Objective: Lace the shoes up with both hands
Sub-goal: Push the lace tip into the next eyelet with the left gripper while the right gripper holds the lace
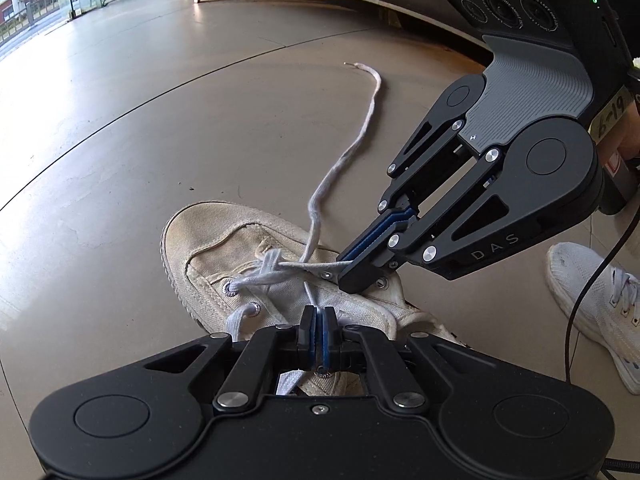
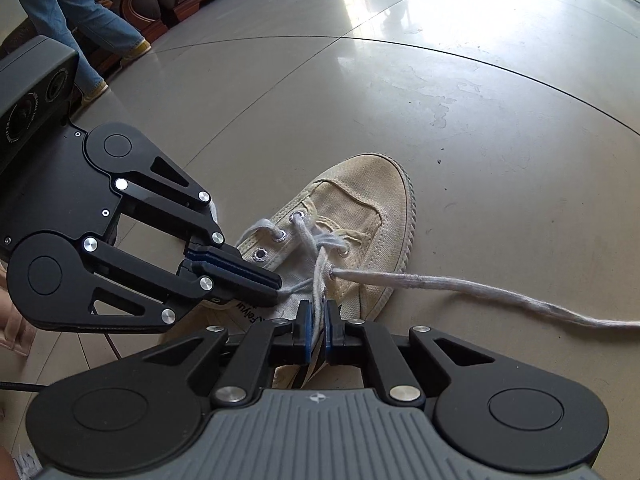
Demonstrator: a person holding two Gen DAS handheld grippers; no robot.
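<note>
Two grippers meet over the canvas shoe point(image 2: 352, 224) on the floor — left gripper point(image 1: 319, 326) and right gripper point(image 2: 316, 330) each clenched on a lace point(image 2: 460, 284) strand, the free end trailing away beyond its toe.
</note>
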